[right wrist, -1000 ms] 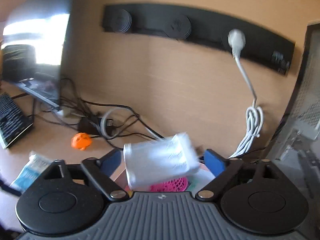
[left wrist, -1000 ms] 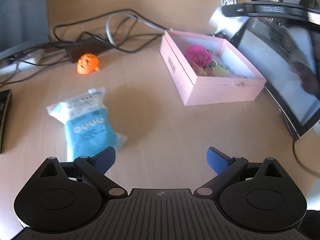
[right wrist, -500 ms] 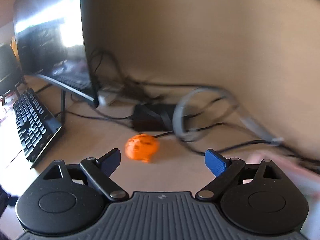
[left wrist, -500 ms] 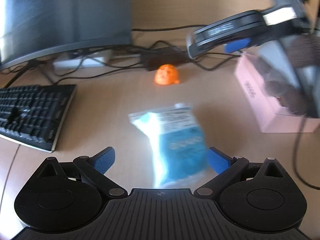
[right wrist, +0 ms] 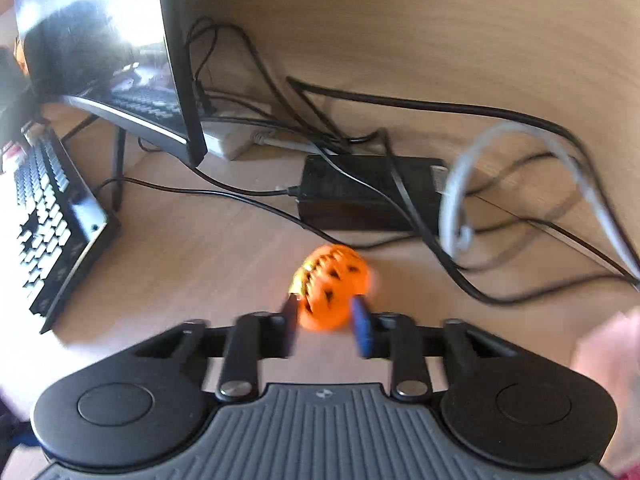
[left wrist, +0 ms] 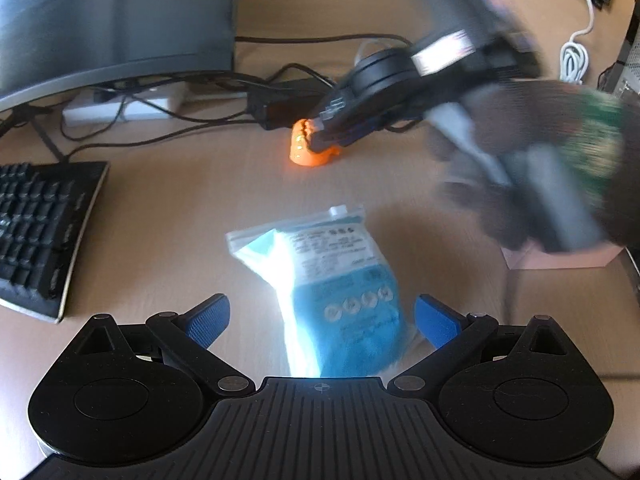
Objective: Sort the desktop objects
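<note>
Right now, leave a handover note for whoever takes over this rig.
Right gripper: jaws just closing around the pumpkin by the cables, pads at its sides.
Left gripper: open, over the blue bag, which lies on the desk between the pads, ungripped.
Pink box at the right.
Left: box the pumpkin, then the bag.

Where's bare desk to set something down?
Bare wood lies between the black keyboard and the blue-and-white plastic pouch, and between pouch and orange pumpkin toy. Crowded behind the toy: black power brick and tangled cables.
</note>
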A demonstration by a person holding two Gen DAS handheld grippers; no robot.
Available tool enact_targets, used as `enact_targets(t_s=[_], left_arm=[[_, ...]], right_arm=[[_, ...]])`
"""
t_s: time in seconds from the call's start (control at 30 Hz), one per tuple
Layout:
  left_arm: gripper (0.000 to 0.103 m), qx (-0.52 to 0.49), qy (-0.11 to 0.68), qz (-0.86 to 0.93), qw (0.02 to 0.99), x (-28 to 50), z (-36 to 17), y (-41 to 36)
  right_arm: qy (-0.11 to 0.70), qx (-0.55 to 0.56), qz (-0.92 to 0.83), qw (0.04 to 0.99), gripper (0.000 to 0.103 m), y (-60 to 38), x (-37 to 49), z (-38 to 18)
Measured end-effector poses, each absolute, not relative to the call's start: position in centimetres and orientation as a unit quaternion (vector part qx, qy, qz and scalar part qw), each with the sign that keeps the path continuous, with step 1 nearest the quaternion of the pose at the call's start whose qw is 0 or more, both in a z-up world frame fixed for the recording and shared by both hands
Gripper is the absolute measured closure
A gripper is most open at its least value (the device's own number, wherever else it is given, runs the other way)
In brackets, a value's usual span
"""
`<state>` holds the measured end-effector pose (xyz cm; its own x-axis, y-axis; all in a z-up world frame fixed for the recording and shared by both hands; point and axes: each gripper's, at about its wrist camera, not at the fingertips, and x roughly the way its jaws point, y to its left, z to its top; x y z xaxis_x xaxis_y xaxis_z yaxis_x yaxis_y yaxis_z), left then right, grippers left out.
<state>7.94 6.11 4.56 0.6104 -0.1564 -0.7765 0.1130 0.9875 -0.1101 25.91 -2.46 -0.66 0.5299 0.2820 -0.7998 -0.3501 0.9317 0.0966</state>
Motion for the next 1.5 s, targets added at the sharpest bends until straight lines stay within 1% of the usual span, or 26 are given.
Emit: enact_targets(t_s=[0.1, 0.2, 0.23, 0.27, 0.3, 0.37, 0.43, 0.47, 0.5, 0.53, 0.6, 0.67, 0.77, 0.93, 0.97, 1.0, 1.03, 1.07, 1.1, 1.17, 1.27, 1.33, 1.4, 1.47, 1.5], left_arm=[[0.002, -0.011, 0.445, -0.065, 0.893, 9.4, 3.9, 5.2], [0.002, -0.015, 0.459, -0.056, 0.886, 10.5, 3.2, 4.9], [0.008, -0.016, 0.458, -0.054, 0.887, 10.4, 3.1, 4.9], [0.021, -0.013, 0.457, -0.054, 0.888, 10.3, 3.1, 4.9], [0.025, -0.008, 0.456, -0.054, 0.888, 10.1, 3.1, 4.9], [0.041, -0.009, 0.453, -0.06, 0.89, 9.4, 3.2, 5.3], [0.043, -0.002, 0.447, -0.063, 0.892, 8.5, 3.4, 5.7], [0.043, 0.0, 0.446, -0.064, 0.893, 8.2, 3.5, 5.9], [0.043, -0.001, 0.447, -0.066, 0.892, 7.8, 3.6, 6.2], [0.043, -0.005, 0.449, -0.069, 0.891, 7.3, 3.6, 6.6], [0.043, -0.013, 0.452, -0.076, 0.889, 6.4, 3.7, 7.2], [0.04, -0.024, 0.454, -0.076, 0.887, 5.7, 3.6, 7.8], [0.033, -0.047, 0.459, -0.063, 0.885, 5.2, 3.3, 8.5], [0.029, -0.055, 0.458, -0.057, 0.885, 5.2, 3.4, 8.8], [0.027, -0.055, 0.458, -0.058, 0.885, 5.2, 3.4, 8.8], [0.025, -0.055, 0.458, -0.06, 0.885, 5.3, 3.5, 8.8], [0.023, -0.057, 0.458, -0.062, 0.885, 5.4, 3.5, 8.8], [0.021, -0.058, 0.457, -0.064, 0.885, 5.4, 3.5, 8.8], [0.021, -0.058, 0.457, -0.066, 0.885, 5.4, 3.5, 8.8], [0.019, -0.056, 0.456, -0.07, 0.885, 5.4, 3.6, 8.7], [0.018, -0.049, 0.456, -0.072, 0.886, 5.6, 3.5, 8.5], [0.018, -0.043, 0.456, -0.071, 0.886, 5.5, 3.5, 8.3], [0.018, -0.039, 0.453, -0.072, 0.888, 5.3, 3.5, 8.1], [0.018, -0.031, 0.451, -0.071, 0.889, 5.1, 3.5, 8.0], [0.019, -0.027, 0.45, -0.069, 0.89, 5.1, 3.4, 8.0]], right_arm=[[0.434, -0.01, 0.179, 0.883, 0.082, -4.6, 23.7, 1.6], [0.422, -0.017, 0.163, 0.892, 0.082, -5.6, 21.9, 3.4], [0.42, -0.019, 0.157, 0.894, 0.082, -5.9, 21.9, 3.4], [0.419, -0.018, 0.152, 0.895, 0.082, -6.1, 21.6, 3.6], [0.42, -0.017, 0.147, 0.895, 0.082, -6.2, 21.7, 3.4], [0.425, -0.02, 0.142, 0.894, 0.081, -6.0, 21.9, 2.8], [0.427, -0.031, 0.141, 0.892, 0.079, -5.8, 21.8, 2.5], [0.426, -0.038, 0.142, 0.892, 0.075, -5.4, 21.8, 2.3], [0.425, -0.043, 0.143, 0.893, 0.066, -5.2, 21.7, 2.0], [0.423, -0.047, 0.143, 0.894, 0.06, -4.8, 21.8, 1.9], [0.419, -0.045, 0.144, 0.895, 0.03, -4.1, 22.0, 1.7], [0.414, -0.042, 0.148, 0.897, 0.018, -3.0, 22.4, 1.4], [0.422, -0.044, 0.161, 0.891, 0.016, -0.8, 23.8, 0.2], [0.413, -0.066, 0.144, 0.897, 0.017, 2.0, 25.3, -2.0], [0.408, -0.072, 0.143, 0.899, 0.019, 2.3, 25.5, -2.2], [0.406, -0.079, 0.145, 0.899, 0.026, 2.5, 25.6, -2.4], [0.408, -0.083, 0.149, 0.897, 0.03, 2.7, 25.8, -2.6], [0.405, -0.091, 0.15, 0.897, 0.037, 2.8, 25.8, -2.6], [0.401, -0.101, 0.152, 0.898, 0.048, 3.0, 25.7, -2.6], [0.396, -0.111, 0.155, 0.898, 0.06, 2.9, 25.5, -2.5], [0.401, -0.106, 0.164, 0.895, 0.066, 2.5, 25.0, -2.3], [0.405, -0.109, 0.164, 0.893, 0.072, 2.4, 24.5, -2.4], [0.408, -0.108, 0.165, 0.892, 0.082, 2.3, 23.7, -2.4], [0.415, -0.105, 0.166, 0.888, 0.087, 1.9, 22.9, -2.2], [0.418, -0.103, 0.167, 0.887, 0.088, 1.6, 22.4, -2.2]])
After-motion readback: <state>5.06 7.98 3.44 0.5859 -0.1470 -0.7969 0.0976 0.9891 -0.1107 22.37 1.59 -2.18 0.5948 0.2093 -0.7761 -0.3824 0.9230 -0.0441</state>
